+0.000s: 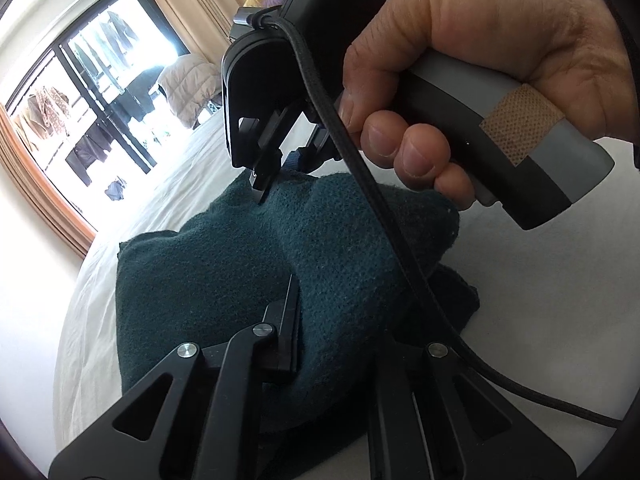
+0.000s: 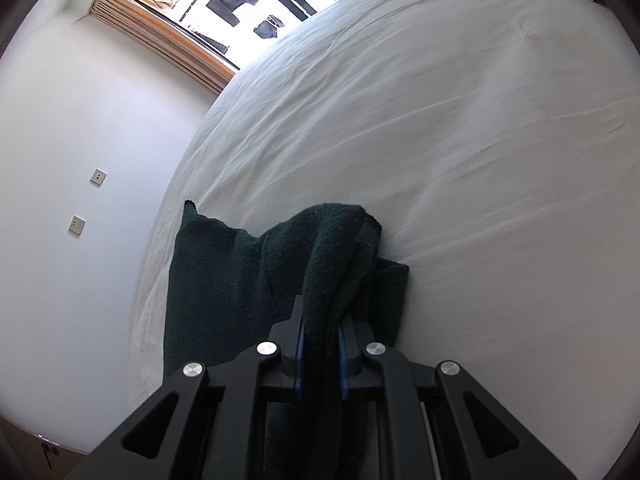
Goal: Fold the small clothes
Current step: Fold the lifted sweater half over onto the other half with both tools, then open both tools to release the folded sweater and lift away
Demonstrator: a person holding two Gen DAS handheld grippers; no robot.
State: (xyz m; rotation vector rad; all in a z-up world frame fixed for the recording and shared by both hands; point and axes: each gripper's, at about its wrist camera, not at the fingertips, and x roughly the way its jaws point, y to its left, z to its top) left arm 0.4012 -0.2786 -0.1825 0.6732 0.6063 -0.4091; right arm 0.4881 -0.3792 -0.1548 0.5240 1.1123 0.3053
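A dark green, nubbly knit cloth (image 2: 224, 280) lies bunched on the smooth white bedsheet (image 2: 460, 140), one thick fold clamped between the right gripper's (image 2: 322, 344) blue pads and another pinched in the shut black left gripper (image 1: 316, 320).

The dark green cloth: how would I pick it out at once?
Look at the white bed beside the window. Near its edge lies the dark green cloth, partly bunched up between black grippers. It is the only dark, fuzzy thing on the pale sheet.
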